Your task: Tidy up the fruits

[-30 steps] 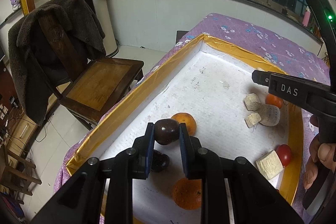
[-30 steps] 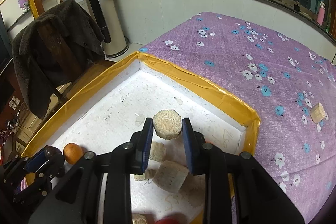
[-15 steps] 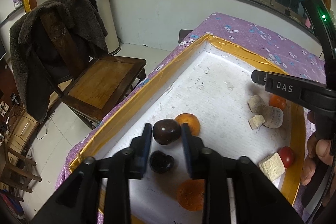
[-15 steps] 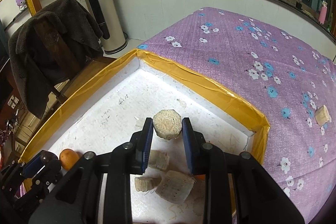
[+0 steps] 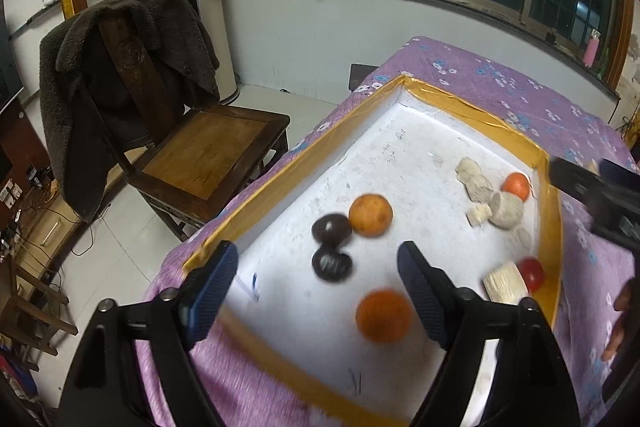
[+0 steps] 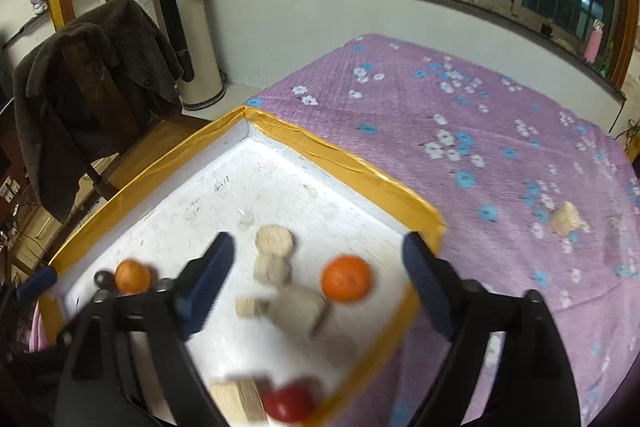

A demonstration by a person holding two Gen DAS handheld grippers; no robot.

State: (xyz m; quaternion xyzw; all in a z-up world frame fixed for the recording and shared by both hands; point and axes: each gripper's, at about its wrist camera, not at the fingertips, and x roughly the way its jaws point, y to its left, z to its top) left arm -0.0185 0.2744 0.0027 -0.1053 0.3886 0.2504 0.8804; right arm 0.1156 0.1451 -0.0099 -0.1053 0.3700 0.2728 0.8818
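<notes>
Left gripper [image 5: 316, 287]: fingers wide apart and opening, nothing pressed between them. Seen past them, two dark round fruits lie on the white tray floor [image 5: 400, 155], the far dark fruit [image 5: 331, 228] touching an orange [image 5: 370, 215] on its right, the near dark fruit [image 5: 331, 264] just below it. A second orange [image 5: 383, 315] sits nearer, by the right finger. Round fruits: no long axis to tell.

Right gripper [image 6: 316, 279]: fingers also spread and opening, gripping nothing. Between them in that view lie pale foam-like blocks [image 6: 274, 241], stacked in a loose line running near to far, and a small orange [image 6: 346, 278] to their right near the yellow-taped rim [image 6: 340, 155]. A red fruit [image 6: 289, 403] lies at the near edge beside a pale block.

The tray rests on a purple flowered bedspread [image 6: 480, 131]. One pale block [image 6: 565, 218] lies outside on the bedspread, far right.
</notes>
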